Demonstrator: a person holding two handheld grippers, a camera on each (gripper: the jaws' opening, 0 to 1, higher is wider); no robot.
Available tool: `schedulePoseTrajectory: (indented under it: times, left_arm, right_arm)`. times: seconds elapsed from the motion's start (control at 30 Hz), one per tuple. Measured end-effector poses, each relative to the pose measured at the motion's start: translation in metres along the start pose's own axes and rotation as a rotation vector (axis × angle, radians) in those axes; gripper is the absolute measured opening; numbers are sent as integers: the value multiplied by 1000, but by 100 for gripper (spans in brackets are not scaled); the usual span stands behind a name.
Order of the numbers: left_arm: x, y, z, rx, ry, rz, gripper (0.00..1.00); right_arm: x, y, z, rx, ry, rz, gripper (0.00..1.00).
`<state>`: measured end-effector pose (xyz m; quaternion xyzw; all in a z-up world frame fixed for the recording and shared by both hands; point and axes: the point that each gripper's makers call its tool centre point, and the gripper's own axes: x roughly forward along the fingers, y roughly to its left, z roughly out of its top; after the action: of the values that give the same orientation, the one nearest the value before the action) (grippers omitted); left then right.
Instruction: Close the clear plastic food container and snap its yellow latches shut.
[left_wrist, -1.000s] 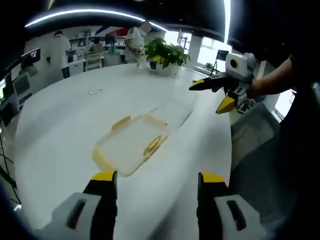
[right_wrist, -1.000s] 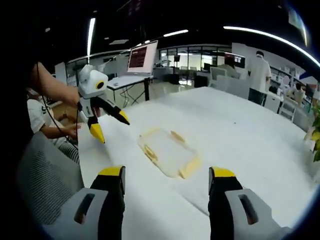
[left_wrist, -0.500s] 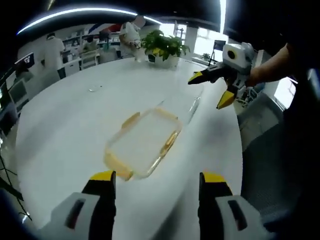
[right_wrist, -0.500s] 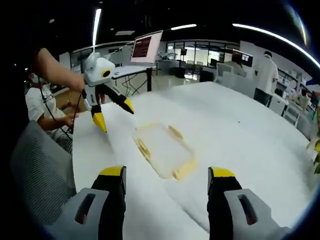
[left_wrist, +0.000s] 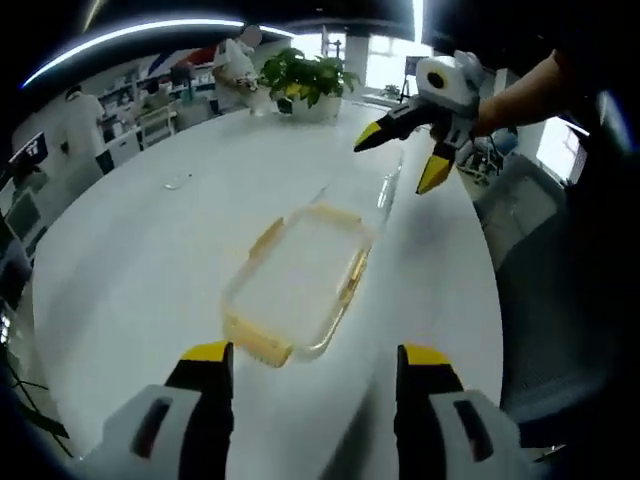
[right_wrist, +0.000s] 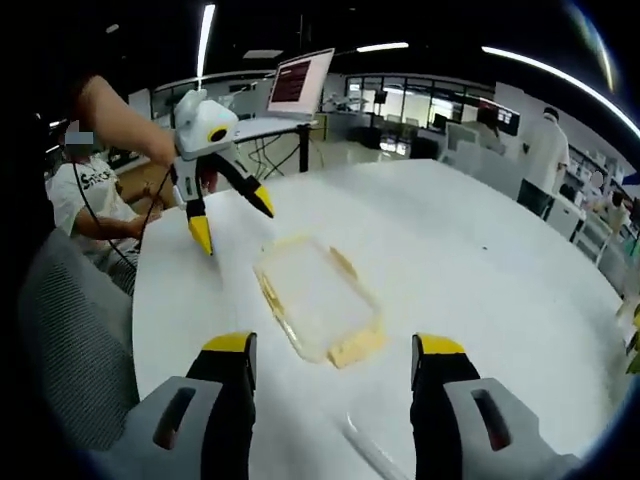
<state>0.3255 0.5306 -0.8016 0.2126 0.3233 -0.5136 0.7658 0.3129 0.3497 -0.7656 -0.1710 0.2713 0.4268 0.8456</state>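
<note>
A container (left_wrist: 298, 283) is set on a white table (left_wrist: 130, 250); an office is seen behind; both grippers (left_wrist: 315, 352) (right_wrist: 330, 345) are held released.

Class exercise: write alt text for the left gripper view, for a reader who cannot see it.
A clear plastic food container with yellow latches lies on a round white table, ahead of the left gripper's open jaws. The right gripper, jaws open, hovers beyond it, with a potted plant at the table's far edge.
</note>
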Motion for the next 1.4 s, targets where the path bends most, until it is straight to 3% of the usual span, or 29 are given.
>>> schedulePoseTrajectory:
  times: [0.47, 1.0, 1.4]
  left_arm:
    - [5, 20, 1, 107, 49, -11, 58]
    - [15, 23, 0, 259, 118, -43, 53]
    - [23, 32, -5, 316, 167, -64, 48]
  right_arm:
    - [19, -12, 4, -84, 61, 74, 59]
    - [40, -20, -8, -205, 165, 128, 55]
    - [51, -20, -18, -264, 252, 210, 51]
